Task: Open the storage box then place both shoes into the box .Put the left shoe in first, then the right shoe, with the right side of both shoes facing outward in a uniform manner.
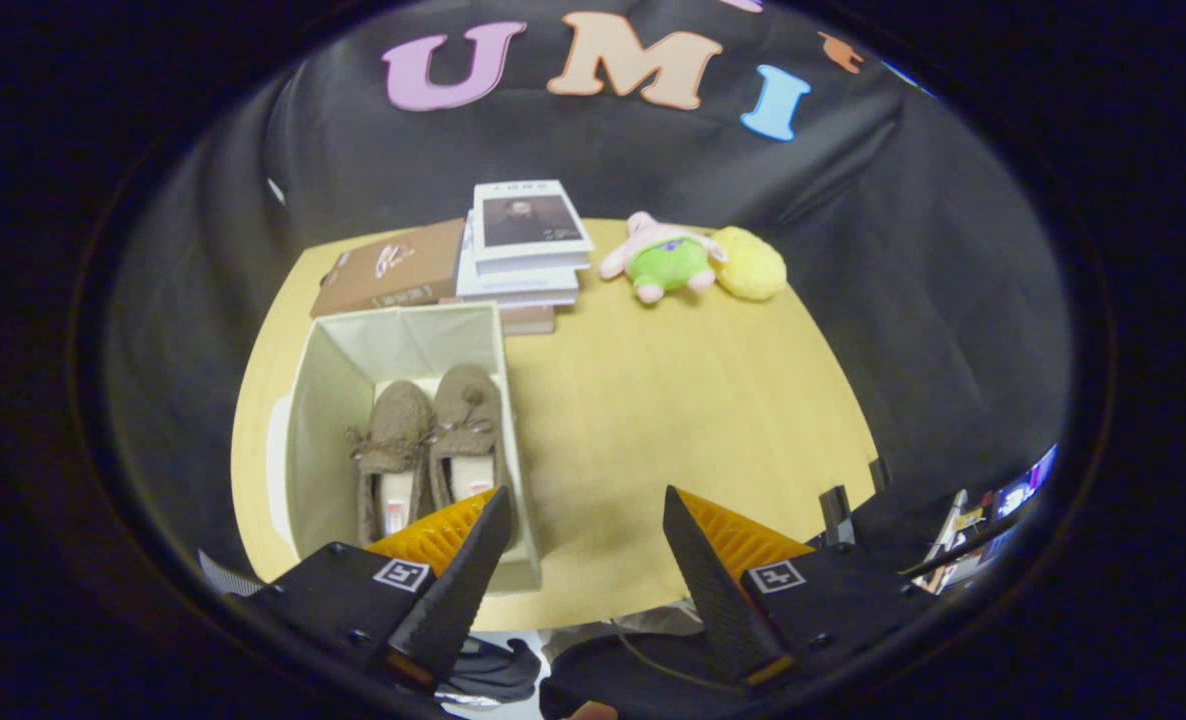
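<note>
The claw hangs over the near edge of the desk, its fingers spread wide apart with nothing between them. Just ahead of the left finger stands the open storage box, both shoes side by side inside: left shoe, right shoe. The desk is pale wood. At its far side lie stacked books and plush toys, with black cloth hanging behind.
</note>
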`<state>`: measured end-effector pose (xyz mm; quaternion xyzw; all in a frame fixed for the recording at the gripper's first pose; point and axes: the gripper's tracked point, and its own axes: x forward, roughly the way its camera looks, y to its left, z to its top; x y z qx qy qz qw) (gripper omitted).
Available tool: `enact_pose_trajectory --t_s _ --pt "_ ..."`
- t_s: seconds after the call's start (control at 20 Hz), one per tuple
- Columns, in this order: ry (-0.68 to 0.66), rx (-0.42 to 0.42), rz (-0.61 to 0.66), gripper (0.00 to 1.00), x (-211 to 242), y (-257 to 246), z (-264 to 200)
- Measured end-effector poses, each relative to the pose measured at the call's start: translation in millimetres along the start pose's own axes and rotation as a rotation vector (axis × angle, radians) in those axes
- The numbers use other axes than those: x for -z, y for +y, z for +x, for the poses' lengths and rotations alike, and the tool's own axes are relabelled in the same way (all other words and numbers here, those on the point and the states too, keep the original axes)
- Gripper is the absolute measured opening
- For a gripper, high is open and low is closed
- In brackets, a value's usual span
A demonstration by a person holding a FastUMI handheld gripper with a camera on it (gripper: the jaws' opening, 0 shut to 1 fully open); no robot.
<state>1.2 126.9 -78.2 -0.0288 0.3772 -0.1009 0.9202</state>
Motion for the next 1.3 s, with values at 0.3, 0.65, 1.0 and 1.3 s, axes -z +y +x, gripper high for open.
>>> enact_pose_trajectory --t_s 0.3,0.65,1.0,1.3 --pt "-0.395 -0.138 0.094 0.99 -70.6 -28.6 -4.6" --pt "-0.832 -0.188 0.086 0.99 -149.2 -54.9 -50.7" --pt "-1.069 -0.253 0.098 0.98 -173.1 -69.1 -78.1" --pt "-1.065 -0.216 0.075 0.98 -152.4 -79.5 -63.8"
